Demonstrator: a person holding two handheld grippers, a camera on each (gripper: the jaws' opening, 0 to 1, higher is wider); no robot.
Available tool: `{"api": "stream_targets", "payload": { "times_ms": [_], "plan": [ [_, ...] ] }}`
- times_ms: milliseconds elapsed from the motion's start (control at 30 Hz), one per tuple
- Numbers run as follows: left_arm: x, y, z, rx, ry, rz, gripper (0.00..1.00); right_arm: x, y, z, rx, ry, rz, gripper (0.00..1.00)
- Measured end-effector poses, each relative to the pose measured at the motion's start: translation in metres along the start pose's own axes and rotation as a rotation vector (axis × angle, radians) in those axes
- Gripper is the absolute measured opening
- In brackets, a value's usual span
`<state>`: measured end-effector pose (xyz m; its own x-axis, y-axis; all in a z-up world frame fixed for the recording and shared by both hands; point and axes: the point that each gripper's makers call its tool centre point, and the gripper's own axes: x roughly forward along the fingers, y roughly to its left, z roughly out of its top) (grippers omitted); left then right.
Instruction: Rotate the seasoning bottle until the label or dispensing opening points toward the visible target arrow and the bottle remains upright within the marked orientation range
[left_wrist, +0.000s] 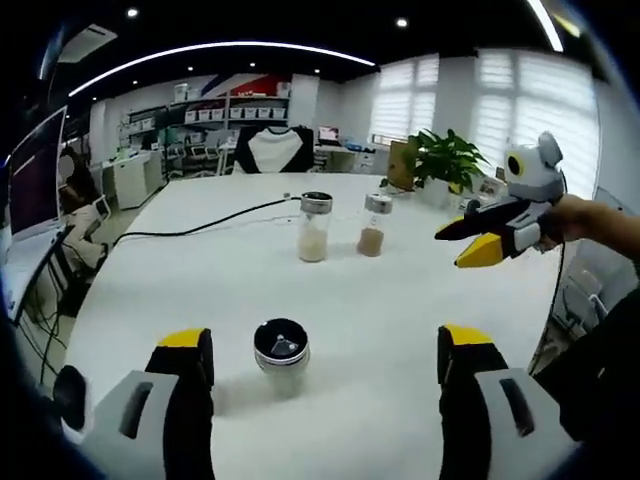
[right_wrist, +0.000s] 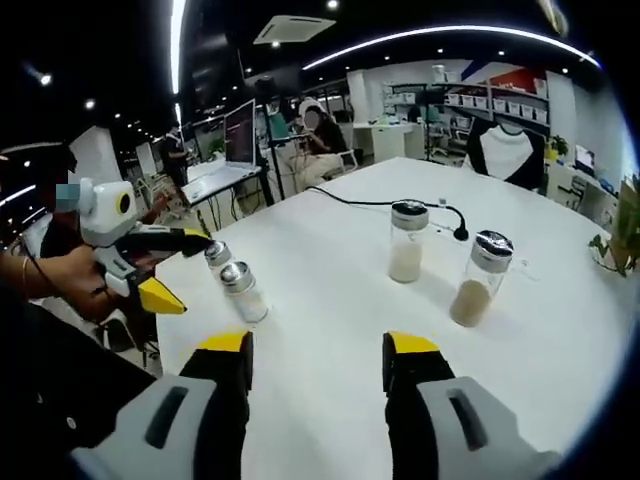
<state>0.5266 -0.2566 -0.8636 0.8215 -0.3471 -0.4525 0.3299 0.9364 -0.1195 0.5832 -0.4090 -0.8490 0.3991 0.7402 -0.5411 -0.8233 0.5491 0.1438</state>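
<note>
With both grippers' fingers apart, grip the light, slippery clear metal-capped seasoning bottle (left_wrist: 281, 355) mid-body near the white tabletop (left_wrist: 380, 310) edge.

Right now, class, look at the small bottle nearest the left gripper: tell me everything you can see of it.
The small bottle stands upright on the white table, in front of the left gripper and between its open jaws, touching neither. Its body looks like clear glass or plastic; what it holds cannot be told. The top is a dark round cap with a shiny metal rim, and a pale marking shows on the cap. The right gripper view shows it beside that gripper. Nothing touches it but the table.
</note>
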Motion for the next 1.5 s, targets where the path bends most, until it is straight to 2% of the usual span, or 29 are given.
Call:
{"api": "stream_targets", "payload": {
  "times_ms": [133, 267, 300, 367, 533, 733, 767, 833, 900, 1033, 1200, 1300, 1367, 1400, 1500],
  "plan": [
    [0.002, 0.003, -0.001, 0.012, 0.007, -0.007, 0.99, 0.012, -0.016, 0.018, -0.028, -0.001, -0.013, 0.51],
    [0.002, 0.004, 0.000, 0.014, 0.005, -0.008, 0.96, 0.015, -0.019, 0.022, -0.037, -0.003, -0.015, 0.51],
    [0.003, 0.007, -0.001, 0.011, 0.009, -0.012, 0.96, 0.028, -0.035, 0.042, -0.064, -0.010, -0.030, 0.51],
    [0.004, 0.010, -0.001, 0.005, 0.008, -0.012, 0.96, 0.037, -0.043, 0.052, -0.078, -0.008, -0.036, 0.51],
    [0.003, 0.011, 0.001, 0.015, 0.013, -0.007, 0.96, 0.058, -0.059, 0.067, -0.105, 0.006, -0.043, 0.50],
    [0.004, 0.011, 0.005, 0.010, 0.007, -0.014, 0.93, 0.095, -0.083, 0.089, -0.149, 0.048, -0.067, 0.48],
    [0.005, 0.012, 0.005, 0.008, 0.007, -0.013, 0.93, 0.105, -0.097, 0.094, -0.162, 0.073, -0.087, 0.47],
    [0.005, 0.012, 0.005, 0.005, 0.009, -0.009, 0.93, 0.114, -0.106, 0.099, -0.201, 0.085, -0.092, 0.47],
    [0.004, 0.013, 0.007, 0.004, 0.003, -0.005, 0.93, 0.123, -0.110, 0.100, -0.206, 0.103, -0.101, 0.47],
    [0.004, 0.013, 0.008, 0.004, 0.001, -0.004, 0.92, 0.126, -0.111, 0.100, -0.204, 0.112, -0.106, 0.48],
    [0.000, 0.016, 0.007, -0.005, 0.001, 0.014, 0.91, 0.152, -0.114, 0.096, -0.230, 0.165, -0.099, 0.48],
    [-0.001, 0.016, 0.006, -0.008, 0.005, 0.019, 0.89, 0.158, -0.116, 0.094, -0.238, 0.182, -0.096, 0.45],
    [-0.004, 0.016, 0.003, -0.007, 0.011, 0.023, 0.88, 0.170, -0.119, 0.095, -0.238, 0.199, -0.096, 0.41],
    [-0.006, 0.016, 0.001, -0.007, 0.016, 0.028, 0.88, 0.168, -0.122, 0.088, -0.245, 0.206, -0.097, 0.39],
    [-0.008, 0.016, -0.002, -0.014, 0.021, 0.035, 0.87, 0.169, -0.133, 0.085, -0.249, 0.222, -0.098, 0.37]
  ]
}}
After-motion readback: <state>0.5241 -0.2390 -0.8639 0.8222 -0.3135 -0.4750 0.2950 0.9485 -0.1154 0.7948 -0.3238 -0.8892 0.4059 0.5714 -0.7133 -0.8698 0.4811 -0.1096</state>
